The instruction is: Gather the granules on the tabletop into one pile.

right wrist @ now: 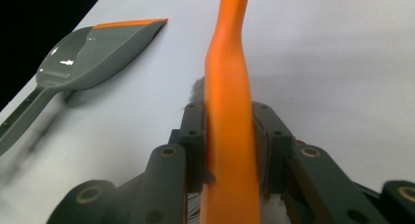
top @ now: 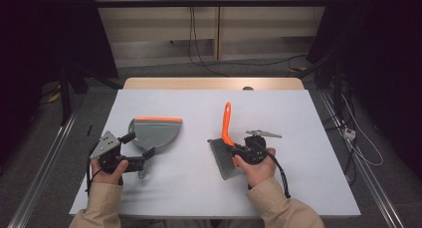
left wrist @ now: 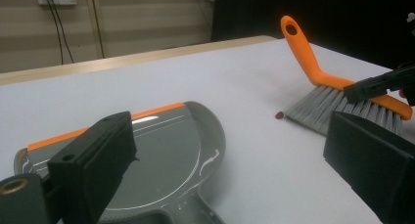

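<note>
Orange brush (top: 226, 138), clamped in my right tool (top: 238, 151), lay right of the dustpan (top: 154, 132); left tool (top: 144, 156) gaped wide.

On my left half of the surface (top: 199, 188) lies the dustpan (top: 155, 132), its straight lip toward the far edge and its handle running back toward my near edge. My left gripper (top: 142, 156) sits just behind the pan, at that handle, with the handle between its spread fingers (left wrist: 93, 160). Well apart to the right lies the brush (top: 226, 148): its bristle head near me, its handle pointing away to the far side. My right gripper (top: 236, 152) is on the brush from the right, clamped across the handle. A small crumb (left wrist: 279, 115) rests on the surface just left of the bristles, between brush and dustpan.
</note>
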